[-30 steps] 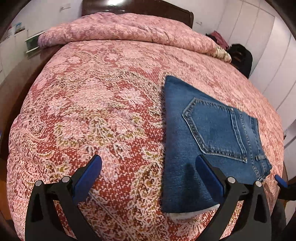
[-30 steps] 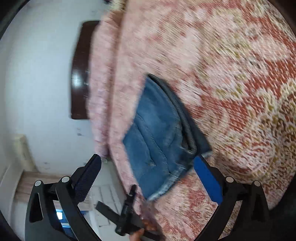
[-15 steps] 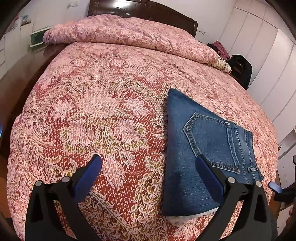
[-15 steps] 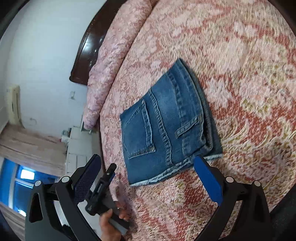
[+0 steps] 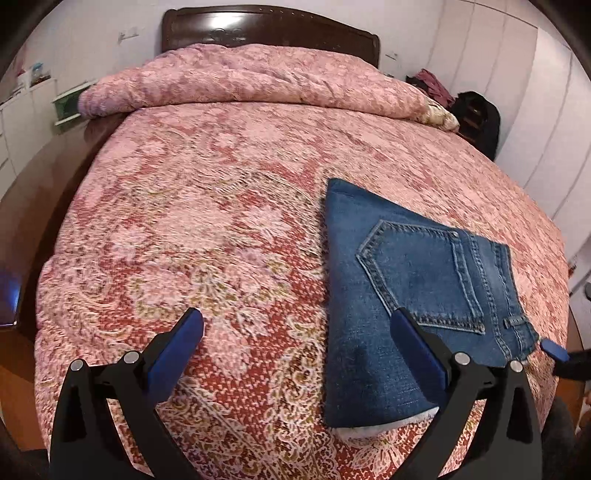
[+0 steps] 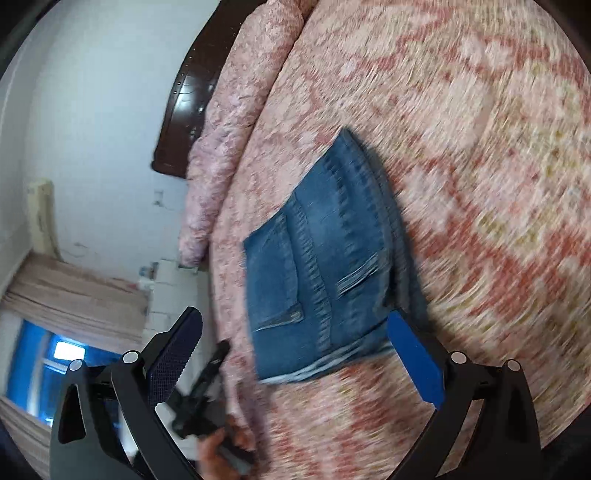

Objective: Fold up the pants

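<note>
Pants (image 5: 417,295), blue denim, lie folded into a compact rectangle on the bedspread (image 5: 221,229), toward the right side of the bed, back pocket facing up and a pale raw hem showing along the near edge. Going left to right in the left wrist view: a white cabinet and a small green shelf (image 5: 68,107) stand beside the bed at far left; the dark wooden headboard (image 5: 269,29) rises at the back, with a rolled pink quilt (image 5: 258,85) lying along it; a black bag (image 5: 476,118) sits beyond the far right corner of the bed, against white wardrobe doors. The left gripper (image 5: 295,328) hangs above the near bedspread, its blue-padded fingers spread wide and holding nothing; its right finger overlaps the pants in the view, though whether it touches them is unclear. At the far right edge a blue tip of the right gripper (image 5: 554,350) shows just beside the waistband corner.

The right wrist view is motion-blurred. A window (image 6: 44,362) shows lower left, a hand (image 6: 218,450) grips the other tool's handle at the bottom, and the right gripper (image 6: 295,328) is released, fingers wide apart, empty, with the pants beyond it.
</note>
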{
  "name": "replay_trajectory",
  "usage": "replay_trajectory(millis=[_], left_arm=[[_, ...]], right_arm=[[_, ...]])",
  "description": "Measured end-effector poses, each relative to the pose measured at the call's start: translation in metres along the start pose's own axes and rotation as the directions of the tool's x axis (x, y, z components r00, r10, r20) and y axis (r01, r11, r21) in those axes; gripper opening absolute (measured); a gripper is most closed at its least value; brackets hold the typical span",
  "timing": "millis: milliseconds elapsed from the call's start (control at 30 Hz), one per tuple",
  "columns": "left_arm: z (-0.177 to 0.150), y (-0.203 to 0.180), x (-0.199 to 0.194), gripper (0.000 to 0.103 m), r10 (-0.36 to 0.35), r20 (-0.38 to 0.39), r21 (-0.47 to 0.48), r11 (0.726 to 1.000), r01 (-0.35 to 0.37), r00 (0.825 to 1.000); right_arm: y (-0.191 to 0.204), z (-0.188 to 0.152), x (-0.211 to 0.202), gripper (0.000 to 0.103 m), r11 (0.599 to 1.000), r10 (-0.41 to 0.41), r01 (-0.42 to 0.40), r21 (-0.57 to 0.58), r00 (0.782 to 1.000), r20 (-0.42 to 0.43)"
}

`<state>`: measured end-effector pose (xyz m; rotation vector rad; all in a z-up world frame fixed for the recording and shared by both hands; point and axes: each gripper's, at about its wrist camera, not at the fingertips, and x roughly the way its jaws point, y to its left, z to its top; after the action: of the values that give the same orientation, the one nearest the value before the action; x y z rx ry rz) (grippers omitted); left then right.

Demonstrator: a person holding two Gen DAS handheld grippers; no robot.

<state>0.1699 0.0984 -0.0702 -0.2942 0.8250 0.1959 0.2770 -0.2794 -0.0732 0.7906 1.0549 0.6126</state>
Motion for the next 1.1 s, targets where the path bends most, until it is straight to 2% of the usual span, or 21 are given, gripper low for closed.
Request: replay_trajectory(millis=[67, 167, 233, 333, 433, 533, 567, 600, 667, 733, 767, 800, 867, 967, 1067, 1100], left_arm=[[-0.001, -0.001, 0.005, 0.101, -0.031, -0.025, -0.004, 1.000, 0.031, 0.999], [-0.004, 0.006, 0.022, 0.101, -0.075, -0.093, -0.035, 0.997, 0.072, 0.993], [-0.003, 0.012, 0.033, 0.101, -0.099, -0.131, -0.067, 0.994, 0.091, 0.986], [-0.001, 0.020, 0.048, 0.101, -0.180, -0.168, -0.122, 0.979, 0.161, 0.969], [0.005, 0.019, 0.057, 0.101, -0.266, -0.193, -0.126, 0.961, 0.245, 0.945], [0.014, 0.019, 0.060, 0.101, -0.414, -0.198, -0.163, 0.908, 0.387, 0.888], [0.016, 0.020, 0.063, 0.101, -0.466, -0.209, -0.190, 0.882, 0.432, 0.860], [0.018, 0.021, 0.067, 0.101, -0.480, -0.229, -0.204, 0.874, 0.441, 0.847], [0.019, 0.019, 0.076, 0.101, -0.497, -0.265, -0.215, 0.866, 0.452, 0.826], [0.022, 0.018, 0.079, 0.101, -0.533, -0.269, -0.229, 0.844, 0.484, 0.802], [0.024, 0.018, 0.081, 0.101, -0.581, -0.266, -0.259, 0.811, 0.524, 0.769], [0.024, 0.017, 0.082, 0.101, -0.598, -0.266, -0.275, 0.799, 0.535, 0.756], [0.026, 0.014, 0.085, 0.101, -0.607, -0.279, -0.279, 0.793, 0.541, 0.744], [0.024, 0.005, 0.094, 0.101, -0.620, -0.303, -0.295, 0.783, 0.548, 0.723], [0.026, -0.001, 0.099, 0.101, -0.683, -0.311, -0.344, 0.729, 0.592, 0.661], [0.029, -0.005, 0.102, 0.101, -0.683, -0.324, -0.339, 0.730, 0.594, 0.655]], right_arm=[[-0.007, 0.007, 0.000, 0.099, 0.999, -0.049, 0.049, -0.010, 0.999, 0.016], [-0.025, 0.019, -0.002, 0.099, 0.997, -0.077, 0.077, 0.013, 0.995, 0.058], [-0.034, 0.027, -0.001, 0.099, 0.996, -0.090, 0.089, 0.026, 0.994, 0.057], [-0.036, 0.039, 0.010, 0.099, 0.996, -0.093, 0.093, 0.001, 0.995, 0.038], [-0.032, 0.049, 0.022, 0.099, 0.992, -0.121, 0.121, -0.029, 0.993, 0.012], [-0.028, 0.053, 0.030, 0.099, 0.999, -0.045, 0.045, -0.019, 0.999, -0.013], [-0.028, 0.054, 0.030, 0.099, 1.000, -0.016, 0.016, -0.019, 1.000, -0.019], [-0.025, 0.054, 0.032, 0.099, 1.000, -0.010, 0.009, -0.026, 1.000, -0.028], [-0.022, 0.054, 0.038, 0.099, 0.997, -0.058, 0.056, -0.044, 0.997, -0.055], [-0.024, 0.053, 0.046, 0.099, 0.998, -0.054, 0.051, -0.044, 0.995, -0.081], [-0.023, 0.052, 0.051, 0.099, 0.998, -0.043, 0.038, -0.055, 0.994, -0.102], [-0.021, 0.051, 0.055, 0.099, 0.997, -0.047, 0.038, -0.071, 0.991, -0.123], [-0.016, 0.048, 0.068, 0.099, 0.991, -0.089, 0.070, -0.118, 0.982, -0.167], [-0.014, 0.049, 0.074, 0.099, 0.992, -0.084, 0.065, -0.109, 0.980, -0.178], [-0.006, 0.046, 0.082, 0.099, 0.992, -0.061, 0.031, -0.122, 0.967, -0.246], [-0.005, 0.044, 0.080, 0.099, 0.987, -0.078, 0.038, -0.155, 0.963, -0.259]])
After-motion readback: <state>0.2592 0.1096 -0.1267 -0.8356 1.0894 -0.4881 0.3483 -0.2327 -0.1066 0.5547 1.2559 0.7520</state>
